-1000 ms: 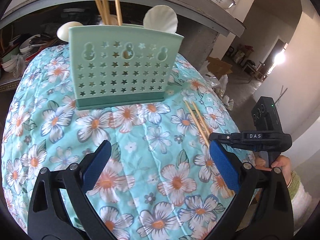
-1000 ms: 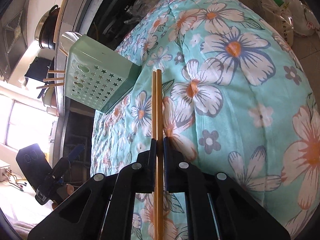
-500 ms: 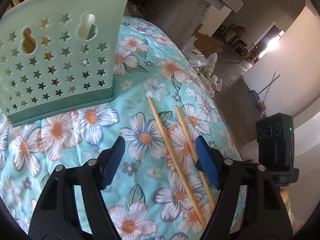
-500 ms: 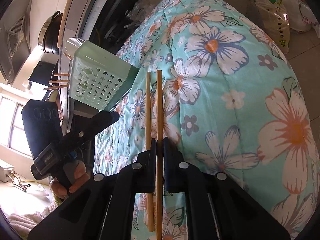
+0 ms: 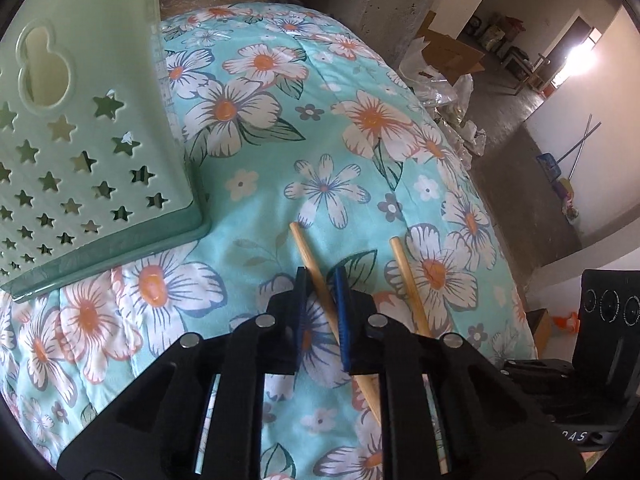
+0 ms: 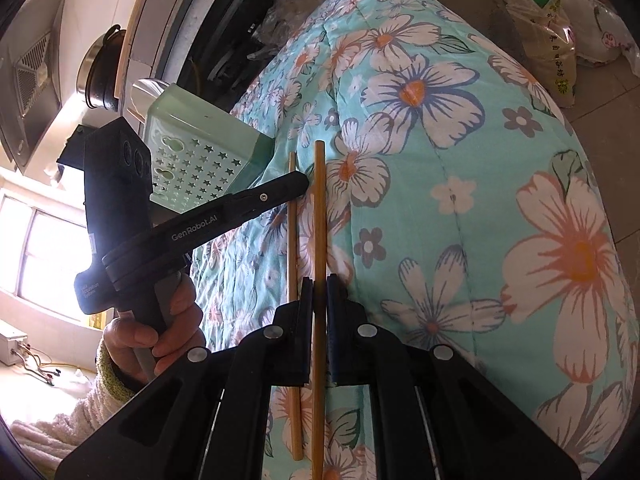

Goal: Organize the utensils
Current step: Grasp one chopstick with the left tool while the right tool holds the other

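Note:
Two wooden chopsticks lie on the floral quilt. My left gripper (image 5: 321,280) is shut on the left chopstick (image 5: 306,249) near its far end. My right gripper (image 6: 319,283) is shut on the other chopstick (image 6: 319,200), which also shows in the left wrist view (image 5: 404,268). The left gripper (image 6: 294,186) shows in the right wrist view, its finger tips on the thinner-looking chopstick (image 6: 293,240). The mint green utensil holder (image 5: 80,152) with star holes stands just left of the chopsticks and also shows in the right wrist view (image 6: 192,160).
The quilt (image 5: 320,128) drops off at the right toward a concrete floor (image 5: 532,184). Plastic bags (image 5: 452,92) and cardboard lie beyond the edge. A pot (image 6: 98,76) sits on a counter behind the holder.
My left gripper moved forward and right, past the holder, and closed on the left chopstick. The right gripper stayed shut on its chopstick.

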Demonstrator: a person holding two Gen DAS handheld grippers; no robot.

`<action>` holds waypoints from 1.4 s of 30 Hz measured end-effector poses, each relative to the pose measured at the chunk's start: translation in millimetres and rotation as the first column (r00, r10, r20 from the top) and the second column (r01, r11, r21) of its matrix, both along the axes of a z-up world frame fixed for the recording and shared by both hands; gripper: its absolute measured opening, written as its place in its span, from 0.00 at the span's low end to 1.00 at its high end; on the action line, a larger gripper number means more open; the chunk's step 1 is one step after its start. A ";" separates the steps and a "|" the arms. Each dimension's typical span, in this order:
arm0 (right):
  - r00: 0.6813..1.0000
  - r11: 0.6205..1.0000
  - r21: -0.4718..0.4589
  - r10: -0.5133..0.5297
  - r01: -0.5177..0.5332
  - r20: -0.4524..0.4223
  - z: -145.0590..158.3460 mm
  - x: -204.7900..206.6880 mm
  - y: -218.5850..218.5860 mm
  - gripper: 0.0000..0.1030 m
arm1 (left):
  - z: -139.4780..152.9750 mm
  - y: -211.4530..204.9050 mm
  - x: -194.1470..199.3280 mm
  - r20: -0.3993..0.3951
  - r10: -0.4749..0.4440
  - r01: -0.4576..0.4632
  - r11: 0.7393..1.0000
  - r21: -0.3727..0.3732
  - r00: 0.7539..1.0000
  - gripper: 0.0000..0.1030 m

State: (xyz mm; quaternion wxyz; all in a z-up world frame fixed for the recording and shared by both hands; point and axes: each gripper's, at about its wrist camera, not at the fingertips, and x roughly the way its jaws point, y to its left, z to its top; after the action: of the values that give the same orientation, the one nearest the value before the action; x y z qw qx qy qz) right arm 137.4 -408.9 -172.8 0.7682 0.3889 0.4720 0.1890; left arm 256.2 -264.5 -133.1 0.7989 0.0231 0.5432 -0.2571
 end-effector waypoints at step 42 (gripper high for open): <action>0.992 0.834 -0.540 0.127 -0.109 -0.005 44.9 73.9 68.2 0.07 | -1.0 88.0 -4.9 0.049 0.025 -0.034 0.982 0.184 0.998 0.11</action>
State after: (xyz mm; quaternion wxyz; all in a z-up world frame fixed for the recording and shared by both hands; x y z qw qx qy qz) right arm 211.3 -340.7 -127.9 0.8407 0.1244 0.5172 0.1017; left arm 251.3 -176.5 -134.1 0.8095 0.0952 0.5461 -0.1932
